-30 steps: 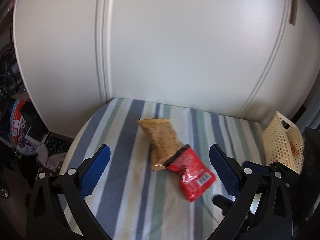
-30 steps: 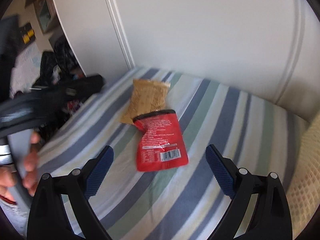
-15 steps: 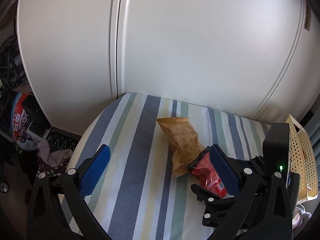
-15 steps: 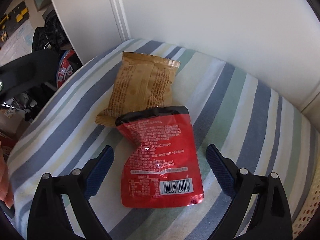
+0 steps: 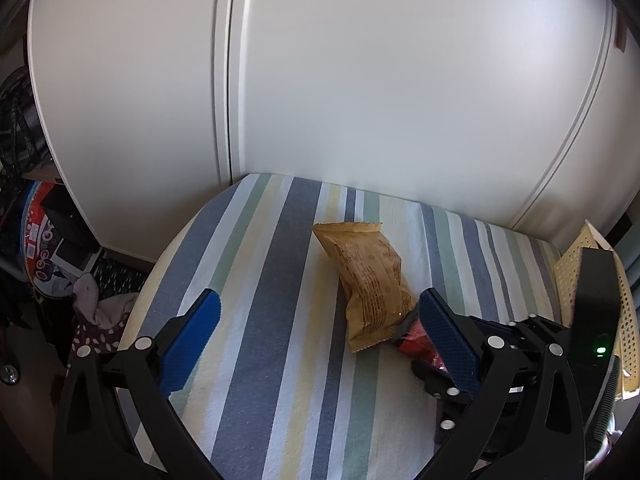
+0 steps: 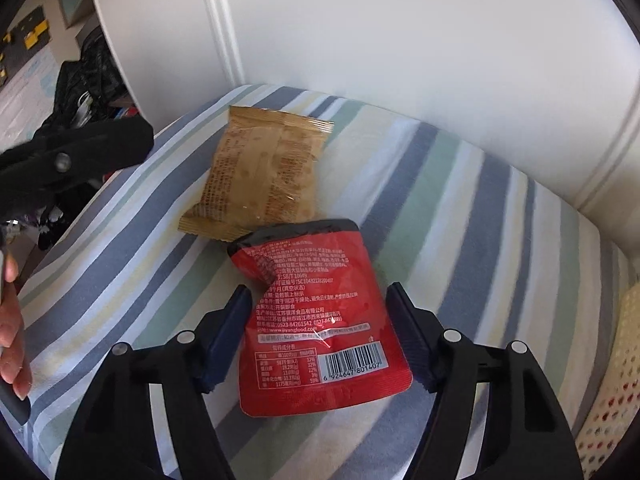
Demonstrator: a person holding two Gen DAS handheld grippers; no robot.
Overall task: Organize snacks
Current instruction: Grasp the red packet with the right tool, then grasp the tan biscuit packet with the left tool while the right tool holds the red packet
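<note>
Two snack packets lie on the striped surface (image 6: 460,184), which butts against a white panelled wall (image 6: 400,40) on its far side. The right claw (image 6: 318,332) is low over the red packet (image 6: 320,320), its blue-padded fingers (image 6: 228,336) partly closed and straddling the packet's lower half, one on either side. The pads are very near the packet's edges, but a firm pinch cannot be confirmed; the packet lies flat on the cloth with its barcode toward the claw's base. Just beyond the right claw's tips, the tan packet (image 6: 264,176) lies with its near edge touching or slightly under the red packet's black top edge.

From the left wrist view, the left claw (image 5: 320,328) hangs above the surface with its fingers (image 5: 192,332) spread wide and nothing between them. The tan packet (image 5: 368,280) sits ahead of it, closer to its right finger, and a sliver of the red packet (image 5: 416,338) shows just behind that finger, mostly hidden by the black frame of the right claw (image 5: 500,360). A cream perforated basket (image 5: 572,276) stands at the far right of the left claw, at the surface's edge. A person's fingers (image 6: 10,320) show at the left border of the right wrist view.
</note>
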